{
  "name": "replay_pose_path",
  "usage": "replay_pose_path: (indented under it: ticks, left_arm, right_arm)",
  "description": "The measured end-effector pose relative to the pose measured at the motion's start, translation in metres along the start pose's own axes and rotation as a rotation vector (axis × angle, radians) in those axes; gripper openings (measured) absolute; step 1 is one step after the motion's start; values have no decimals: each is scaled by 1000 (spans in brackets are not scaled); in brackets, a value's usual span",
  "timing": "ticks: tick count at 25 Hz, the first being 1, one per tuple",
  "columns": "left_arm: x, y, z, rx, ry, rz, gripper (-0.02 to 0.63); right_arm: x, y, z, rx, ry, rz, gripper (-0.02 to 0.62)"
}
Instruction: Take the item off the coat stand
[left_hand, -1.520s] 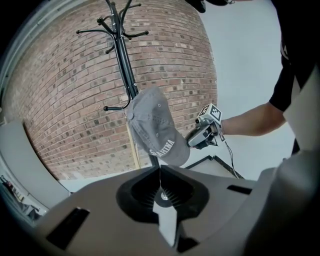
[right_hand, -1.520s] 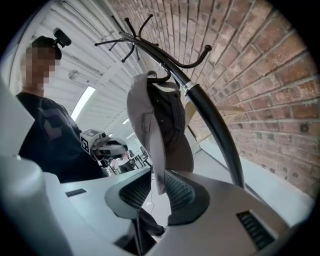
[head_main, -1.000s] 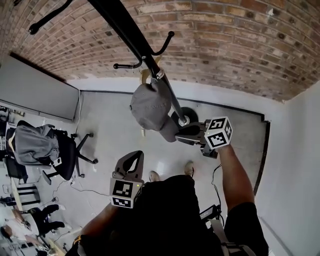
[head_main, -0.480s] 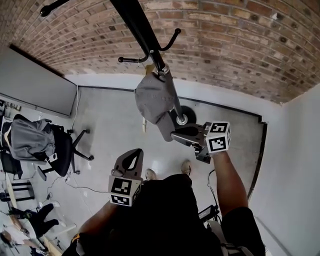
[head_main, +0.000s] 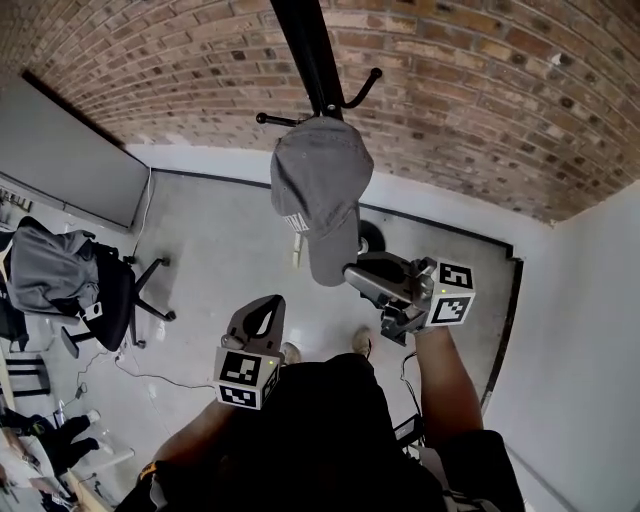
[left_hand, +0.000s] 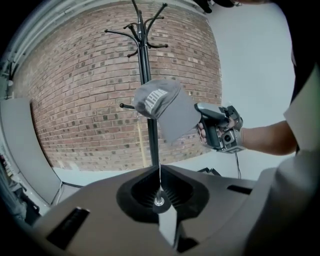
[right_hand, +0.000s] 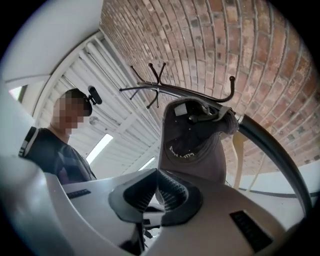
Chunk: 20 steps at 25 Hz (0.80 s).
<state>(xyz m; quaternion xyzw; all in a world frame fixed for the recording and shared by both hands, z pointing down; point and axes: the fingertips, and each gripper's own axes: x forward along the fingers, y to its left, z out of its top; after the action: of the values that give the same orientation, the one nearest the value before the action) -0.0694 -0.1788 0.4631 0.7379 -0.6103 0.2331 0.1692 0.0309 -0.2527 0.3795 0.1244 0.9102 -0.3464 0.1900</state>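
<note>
Grey cap (head_main: 318, 190) gripped, needs raising clear of coat stand hook (head_main: 280, 121)
Right tool (head_main: 354, 273) jaws just closed on brim (head_main: 328, 260); left tool (head_main: 262, 310) shut, empty

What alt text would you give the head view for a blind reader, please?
The right gripper, its jaws just closed, grips the brim of a grey cap at a black coat stand before a brick wall. The left gripper hangs lower, shut and empty.

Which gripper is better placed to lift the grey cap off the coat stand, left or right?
Right. The right gripper, whose jaws have just been closing, grips the brim of the cap at the coat stand. The left gripper is low by the body, shut and empty.
</note>
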Motion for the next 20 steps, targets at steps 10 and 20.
replay_pose_path:
  ticks: [10, 20]
  left_arm:
    - [-22, 39, 11, -80, -98, -13, 34]
    - [-63, 86, 22, -97, -211, -98, 34]
  right_arm:
    - [35, 67, 54, -107, -206, 39, 28]
    - [77, 159, 80, -339, -338, -34, 28]
